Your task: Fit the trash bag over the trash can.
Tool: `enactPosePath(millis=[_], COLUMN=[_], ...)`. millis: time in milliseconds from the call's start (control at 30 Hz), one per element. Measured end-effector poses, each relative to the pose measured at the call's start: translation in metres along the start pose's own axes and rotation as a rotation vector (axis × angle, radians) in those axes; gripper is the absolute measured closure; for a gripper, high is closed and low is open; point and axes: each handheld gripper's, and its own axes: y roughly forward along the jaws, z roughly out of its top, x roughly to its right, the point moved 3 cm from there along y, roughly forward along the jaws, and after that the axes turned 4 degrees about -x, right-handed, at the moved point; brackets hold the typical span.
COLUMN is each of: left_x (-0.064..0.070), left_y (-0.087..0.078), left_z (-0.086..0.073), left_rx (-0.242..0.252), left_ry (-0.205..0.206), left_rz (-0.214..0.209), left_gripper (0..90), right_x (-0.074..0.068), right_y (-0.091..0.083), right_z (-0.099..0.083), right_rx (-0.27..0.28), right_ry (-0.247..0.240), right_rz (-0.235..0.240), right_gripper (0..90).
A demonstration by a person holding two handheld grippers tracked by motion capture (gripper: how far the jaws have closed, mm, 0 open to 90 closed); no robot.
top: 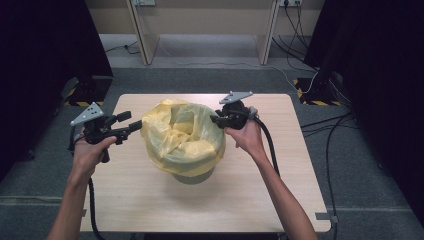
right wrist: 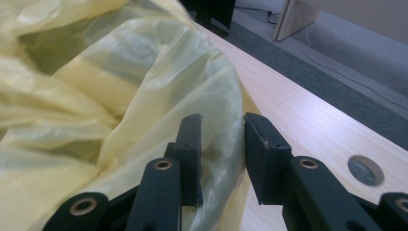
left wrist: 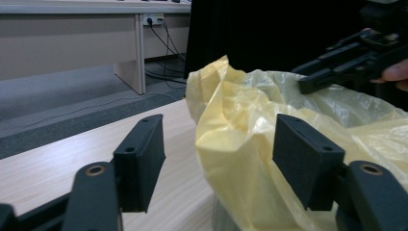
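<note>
- Yellow bag (top: 182,137) sat as liner over a bin (top: 192,176) near centre of table (top: 150,200); its top edge was folded out and down over the bin rim, crumpled at the left.
- You held left gripper (top: 131,126) just beside the bag's left edge, pointing right. Left gripper view: jaws spread wide, a yellow fold (left wrist: 231,144) between them, nearer the right-hand jaw; contact w/ the pads — couldn't tell.
- You held right gripper (top: 216,119) at the bag's right rim, by the far side. Right gripper view: jaws part-closed, narrow gap, bag edge (right wrist: 226,110) running through the gap. Film not yet pinched, as far as seen.
- Left hand (top: 90,152) and right hand (top: 247,137) each gripped a handle; cables trailed toward you.
- Round grey disc (right wrist: 365,170) set in the tabletop, well apart from the bag.
</note>
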Motion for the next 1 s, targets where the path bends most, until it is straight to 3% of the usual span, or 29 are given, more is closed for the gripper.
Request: enactPosePath(millis=[200, 300, 367, 433, 467, 533, 600, 700, 800, 1000], left_x=[0.007, 0.002, -0.003, -0.008, -0.011, -0.015, -0.017, -0.02, -0.021, -0.019], left_y=[0.016, 0.028, 0.036, 0.043, 0.045, 0.047, 0.046, 0.041, 0.038, 0.036], left_z=[0.01, 0.015, 0.016, 0.014, 0.012, 0.008, 0.004, -0.007, -0.024, -0.061], left_rx=[-0.019, -0.038, -0.04, -0.032, -0.037, -0.061, -0.072, -0.101, -0.135, -0.153], left_ry=[-0.01, -0.051, -0.096, -0.108, -0.1, -0.047, -0.021, 0.022, 0.043, 0.023], left_rz=[-0.04, -0.067, -0.119, -0.173, -0.16, -0.083, -0.061, -0.008, 0.012, 0.005], left_gripper=[30.3, 30.5, 37.3, 56.7, 65.8, 81.8, 88.5, 90.0, 90.0, 90.0], right_x=[0.007, 0.004, 0.001, -0.003, -0.005, -0.009, -0.014, -0.021, -0.026, -0.044], right_y=[0.014, 0.012, 0.006, -0.001, -0.005, -0.015, -0.025, -0.042, -0.056, -0.078], right_z=[0.013, 0.014, 0.014, 0.013, 0.013, 0.012, 0.011, 0.005, -0.005, -0.029], right_rx=[0.008, 0.014, 0.033, 0.04, 0.048, 0.065, 0.074, 0.09, 0.091, 0.109], right_ry=[-0.015, -0.031, -0.027, -0.029, -0.034, -0.041, -0.055, -0.06, -0.066, -0.084], right_rz=[0.021, -0.002, -0.008, -0.01, -0.01, -0.008, -0.009, -0.001, 0.004, 0.023], right_gripper=[66.7, 60.7, 55.7, 51.5, 50.2, 48.6, 47.5, 46.3, 45.2, 44.2])
